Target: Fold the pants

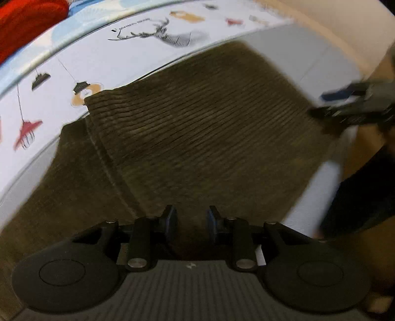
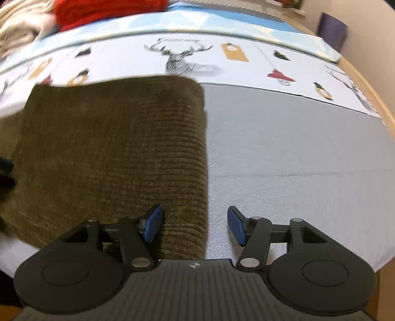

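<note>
Left wrist view: the left gripper (image 1: 189, 219) sits at the bottom of the frame with its blue-padded fingers parted by a narrow gap. No cloth is visible between them; the fabric lies beyond and under the tips. Directly ahead lie the pants (image 1: 192, 128), olive-brown corduroy, folded so that one layer rests on another. A raised seam (image 1: 108, 163) runs diagonally along the left side of the upper layer. The ribs of the cloth run crosswise to the gripper axis. At the right edge of this view, the right gripper (image 1: 350, 106) appears blurred at the far right corner of the pants; contact with the cloth cannot be determined there.

Right wrist view: the right gripper (image 2: 195, 224) has its fingers set wide apart. The left finger (image 2: 153, 222) is over the pants (image 2: 113, 153); the right finger (image 2: 237, 228) is over bare grey cloth. The straight right edge of the pants runs between the two fingers.

The pants lie on a desk covered by a grey cloth (image 2: 291, 158). Beyond it is a white printed band (image 2: 246, 64) showing a deer head (image 2: 182, 59), hanging lamps and tags. Farther back lie a red fabric item (image 2: 106, 10) and a pale fabric item (image 2: 19, 27).
</note>
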